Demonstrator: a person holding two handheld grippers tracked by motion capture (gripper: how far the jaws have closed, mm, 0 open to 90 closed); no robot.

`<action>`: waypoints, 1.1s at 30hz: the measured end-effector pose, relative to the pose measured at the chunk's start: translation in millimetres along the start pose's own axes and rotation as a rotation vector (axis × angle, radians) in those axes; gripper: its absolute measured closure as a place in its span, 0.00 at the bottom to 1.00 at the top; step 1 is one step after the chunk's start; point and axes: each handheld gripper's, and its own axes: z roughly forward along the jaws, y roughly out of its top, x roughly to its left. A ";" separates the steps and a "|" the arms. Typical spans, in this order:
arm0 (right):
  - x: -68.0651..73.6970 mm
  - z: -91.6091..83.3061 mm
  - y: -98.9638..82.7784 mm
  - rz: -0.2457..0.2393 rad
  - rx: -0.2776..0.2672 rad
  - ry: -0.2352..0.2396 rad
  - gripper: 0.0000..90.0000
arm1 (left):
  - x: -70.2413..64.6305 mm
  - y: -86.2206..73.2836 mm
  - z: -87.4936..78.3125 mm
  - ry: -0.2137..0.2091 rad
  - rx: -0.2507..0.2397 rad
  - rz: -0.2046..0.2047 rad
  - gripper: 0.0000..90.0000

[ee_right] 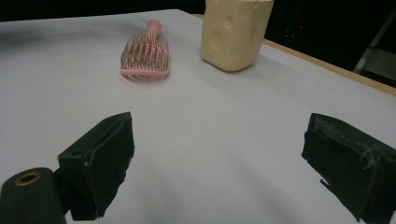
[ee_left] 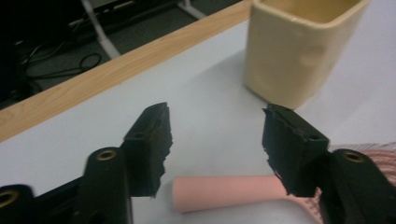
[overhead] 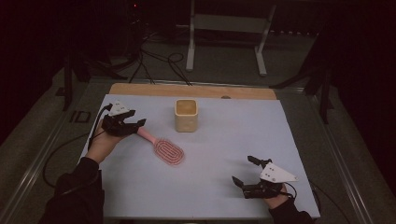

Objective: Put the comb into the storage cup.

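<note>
The left tool (ee_left: 215, 140), jaws spread, straddles the handle of the pink hairbrush (overhead: 164, 148), which lies flat left of centre on the desk (overhead: 210, 196), ready for pinching. The cream holder (overhead: 186, 115) stands just beyond. The right tool (overhead: 252, 175) rests spread, near right.

A dim room: grey floor (overhead: 224, 60), black cables (overhead: 159, 63), a white metal frame (overhead: 229, 28) behind.
</note>
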 end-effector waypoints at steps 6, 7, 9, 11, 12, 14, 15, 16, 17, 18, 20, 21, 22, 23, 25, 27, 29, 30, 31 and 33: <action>0.0 -0.2 0.0 0.001 0.000 0.001 0.10 | 0.6 -5.5 14.1 0.015 0.035 0.010 0.66; 0.1 -0.1 0.1 -0.001 0.000 0.000 0.10 | 0.6 -5.5 14.1 0.015 0.035 0.010 0.68; -0.1 0.1 0.3 0.002 -0.001 0.002 0.10 | 1.0 -6.5 18.2 0.013 0.041 0.009 0.73; -0.2 0.2 0.2 0.001 0.001 0.002 0.10 | 1.2 -7.0 21.0 0.011 0.053 0.013 0.76; 0.0 0.3 0.0 0.000 0.001 0.002 0.10 | 0.7 -7.3 22.8 0.013 0.054 0.013 0.79; 0.5 0.4 0.1 -0.001 0.002 0.003 0.10 | 0.5 -7.8 26.3 0.012 0.061 0.017 0.84; 0.4 0.4 0.1 -0.001 0.001 0.003 0.10 | 0.6 -9.0 28.9 0.012 0.059 0.016 0.84; 0.4 0.4 0.1 -0.001 0.001 0.003 0.10 | 0.6 -9.0 28.9 0.012 0.059 0.016 0.89; 0.4 0.6 0.0 0.002 0.002 0.005 0.10 | 1.0 -9.7 30.3 0.011 0.059 0.015 0.92; 0.4 0.6 0.0 0.002 0.002 0.005 0.10 | 1.1 -10.5 32.0 0.010 0.063 0.014 0.92; 0.5 0.6 0.3 -0.001 0.001 0.005 0.10 | 1.7 -12.1 36.1 0.011 0.074 0.017 0.99; 0.3 0.7 0.3 -0.001 0.001 0.006 0.10 | 2.1 -12.8 38.4 0.013 0.084 0.017 0.99; 0.3 0.7 0.3 -0.001 0.001 0.006 0.10 | 2.5 -13.7 40.7 0.007 0.092 0.014 0.99; 0.6 0.8 0.0 -0.001 0.002 0.007 0.10 | 2.9 -14.6 43.2 0.001 0.098 0.011 1.00; 0.6 0.8 0.0 -0.004 0.004 0.007 0.10 | 3.2 -15.8 48.1 0.004 0.119 0.016 1.00; 0.5 0.8 0.4 0.000 0.001 0.009 0.10 | 3.9 -17.1 53.3 0.003 0.134 0.022 1.00; 0.6 0.8 0.3 0.002 0.003 0.010 0.10 | 4.8 -18.1 56.7 -0.006 0.143 0.021 1.00; 0.5 0.8 0.2 -0.002 0.003 0.009 0.10 | 4.9 -18.4 58.6 -0.005 0.150 0.023 1.00; 0.4 0.8 0.4 -0.002 0.000 0.010 0.10 | 5.1 -18.6 60.2 -0.006 0.159 0.028 1.00; 0.2 0.9 0.3 0.002 -0.001 0.011 0.10 | 5.2 -19.3 63.7 -0.011 0.176 0.031 1.00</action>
